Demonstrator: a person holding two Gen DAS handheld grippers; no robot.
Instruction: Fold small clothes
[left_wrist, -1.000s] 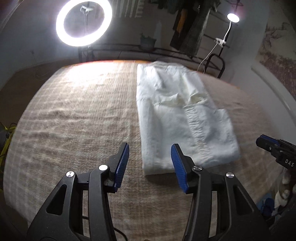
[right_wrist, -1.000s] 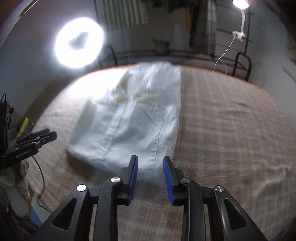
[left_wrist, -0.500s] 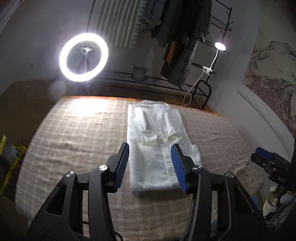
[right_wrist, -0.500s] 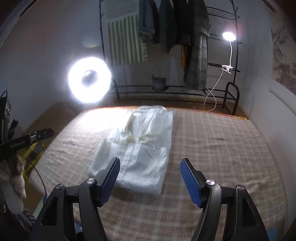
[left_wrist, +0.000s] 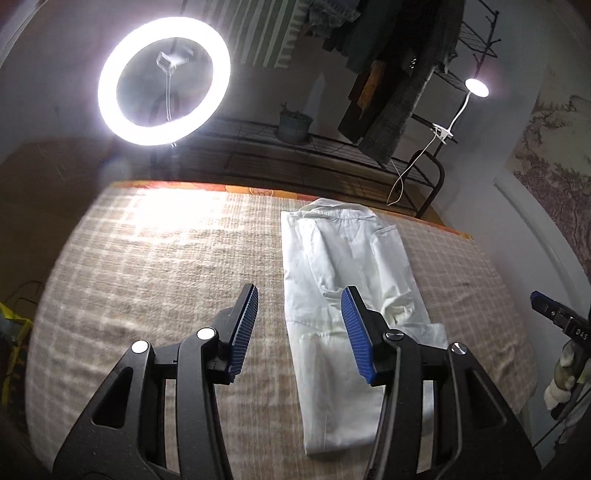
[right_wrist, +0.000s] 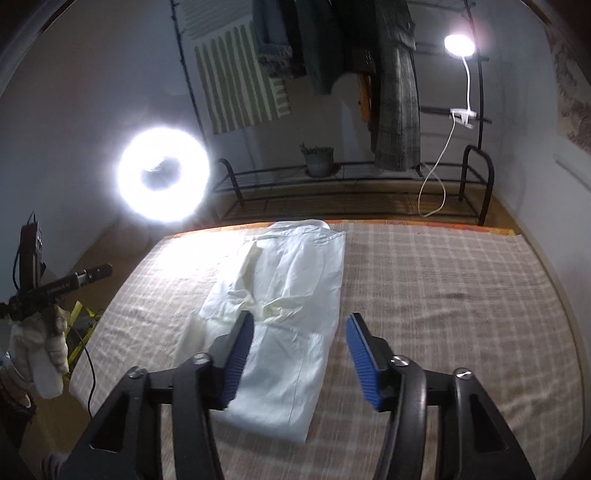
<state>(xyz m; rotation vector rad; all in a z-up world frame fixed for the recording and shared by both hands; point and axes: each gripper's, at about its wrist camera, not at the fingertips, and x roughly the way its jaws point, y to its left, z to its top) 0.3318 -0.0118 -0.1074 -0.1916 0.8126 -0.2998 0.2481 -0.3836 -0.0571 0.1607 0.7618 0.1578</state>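
I'm looking across a bed covered in a beige checked blanket (right_wrist: 443, 288), in a dim room lit by a ring light (left_wrist: 164, 81) at about 11 o'clock and a small clip lamp (right_wrist: 459, 46) at 1 o'clock, with a rack of hanging clothes (right_wrist: 395, 85) behind the far edge.

My left gripper (left_wrist: 299, 330) hangs above the blanket with its blue pads spread wide and nothing between them. The right gripper (right_wrist: 301, 360) is the same: jaws well apart, empty, held clear of the fabric. In the left view I can just catch the other gripper's tip at 3 o'clock, off the bed's side.

Moving outward from the jaws, the white garment (left_wrist: 347, 295) lies flat on the blanket, running lengthwise from the near edge at 6 o'clock up toward the far edge at 12 o'clock. From the left wrist it sits just right of the gap between my pads; from the right wrist it sits left of centre, partly behind the left pad. It reads as a long narrow strip, sides apparently already turned in, with a sleeve or cuff lying crumpled across the middle (right_wrist: 266, 306).

My judgement: the lengthwise folds look done, and what remains is the crosswise fold, bringing the near hem up toward the collar end, perhaps twice, then squaring the bundle. Neither gripper is touching the cloth, so that step has not begun.
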